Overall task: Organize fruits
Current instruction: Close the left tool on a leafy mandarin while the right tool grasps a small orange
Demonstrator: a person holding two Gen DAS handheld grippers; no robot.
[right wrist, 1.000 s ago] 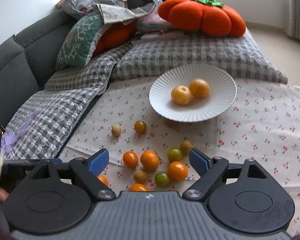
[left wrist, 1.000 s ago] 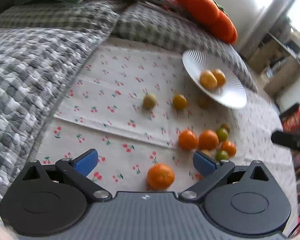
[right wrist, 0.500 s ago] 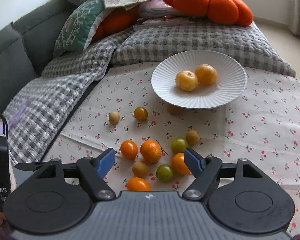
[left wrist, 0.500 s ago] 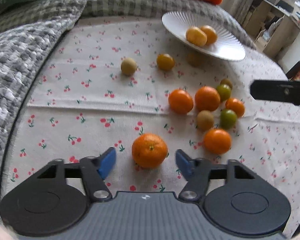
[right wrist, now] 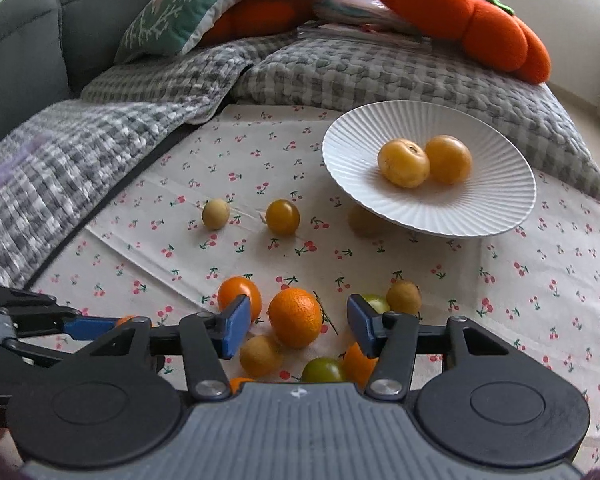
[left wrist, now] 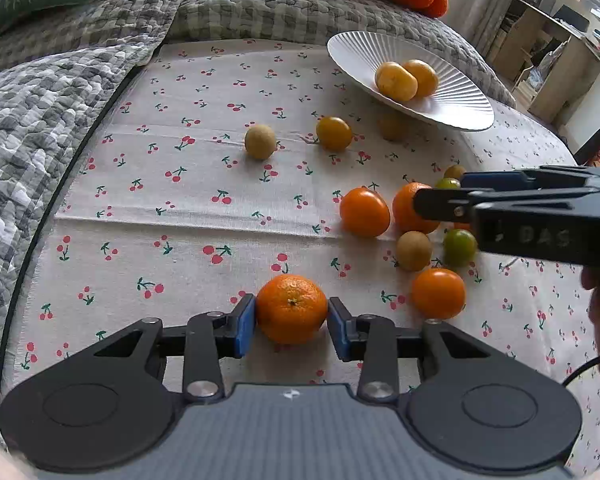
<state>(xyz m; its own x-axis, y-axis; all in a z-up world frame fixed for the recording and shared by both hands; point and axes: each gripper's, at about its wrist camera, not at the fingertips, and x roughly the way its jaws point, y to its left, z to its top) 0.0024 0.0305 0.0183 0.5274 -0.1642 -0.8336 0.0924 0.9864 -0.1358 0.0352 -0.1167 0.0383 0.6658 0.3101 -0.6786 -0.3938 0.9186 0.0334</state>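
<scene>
Left gripper (left wrist: pixel 291 322) jaws, just closing, pinch the mandarin (left wrist: pixel 291 308); right gripper (right wrist: pixel 299 326) jaws, also closing, straddle an orange (right wrist: pixel 295 317) without contact

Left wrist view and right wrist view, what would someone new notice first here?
Nearest in the left wrist view, the left gripper has just closed its blue fingers on a mandarin on the cherry-print cloth. The right gripper, closing too, straddles another orange fruit without touching. Behind sits a white ribbed plate holding two yellow fruits.
</scene>
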